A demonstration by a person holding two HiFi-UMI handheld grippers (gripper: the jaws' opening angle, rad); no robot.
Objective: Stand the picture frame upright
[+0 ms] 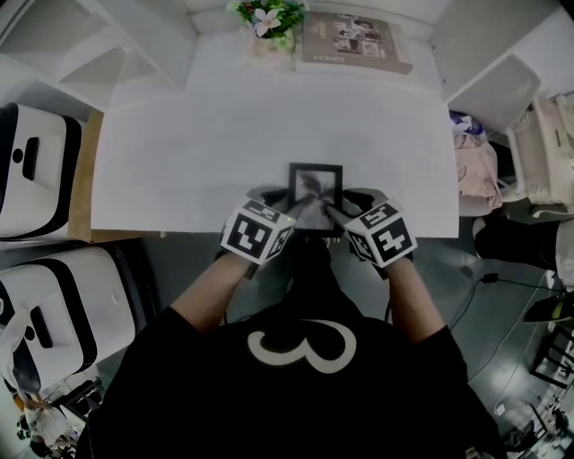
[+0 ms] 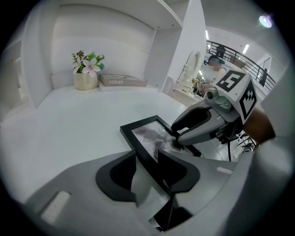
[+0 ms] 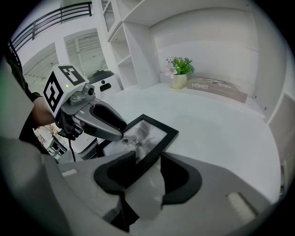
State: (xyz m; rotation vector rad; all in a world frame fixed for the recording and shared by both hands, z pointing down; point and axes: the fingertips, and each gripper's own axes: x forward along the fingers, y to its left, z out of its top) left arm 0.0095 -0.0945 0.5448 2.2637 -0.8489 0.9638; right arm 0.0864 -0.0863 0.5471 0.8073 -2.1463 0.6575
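One black picture frame (image 1: pixel 316 182), glass face up, sits at the 6 o'clock edge of a white table (image 1: pixel 179 152). Whether it rests flat or is slightly raised cannot be told. Two grippers work it, each topped by one marker cube. The left gripper (image 1: pixel 289 208) comes in at the frame's 7 o'clock and the right gripper (image 1: pixel 339 212) at its 5 o'clock. Each has its jaws clamped across a side rail of the frame, one dark pad over the glass and the other outside the rail.

At the table's 12 o'clock stands one pot of pink and white flowers (image 1: pixel 267 21). One large book (image 1: pixel 355 41) lies just beside it at 1 o'clock, well apart from the frame. The tabletop between them is bare. Two white-and-black machines (image 1: pixel 36 170) (image 1: pixel 63 305) stand off the table at 9 o'clock, and one pink bag (image 1: pixel 472 167) hangs at 3 o'clock.

The person's forearms reach forward side by side from a black shirt. Both grippers slant steeply down, converging on the frame's near corners.
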